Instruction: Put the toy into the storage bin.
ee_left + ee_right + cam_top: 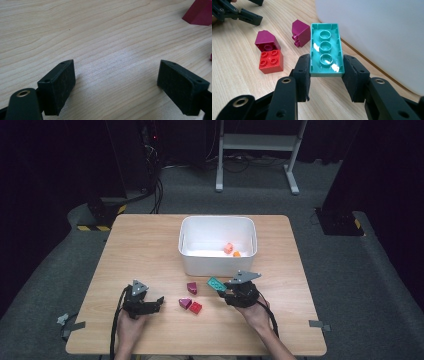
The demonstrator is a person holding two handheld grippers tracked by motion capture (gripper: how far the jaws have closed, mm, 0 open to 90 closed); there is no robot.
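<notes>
My right gripper (327,75) is shut on a teal brick (326,53), hollow underside up, held above the table just in front of the white bin (374,37). From above, that teal brick (216,284) sticks out to the left of the right gripper (224,291), near the bin's (218,262) front wall. On the wood lie a red brick (271,61) and two magenta bricks (265,41) (300,33). My left gripper (159,302) rests low at the table's left, its jaws open over bare wood (116,75).
Inside the white bin lie two small orange pieces (229,248) (236,254). The red brick (195,308) and magenta bricks (185,303) (192,287) lie between the two grippers. A magenta brick corner (200,12) shows at the upper right of the left gripper view.
</notes>
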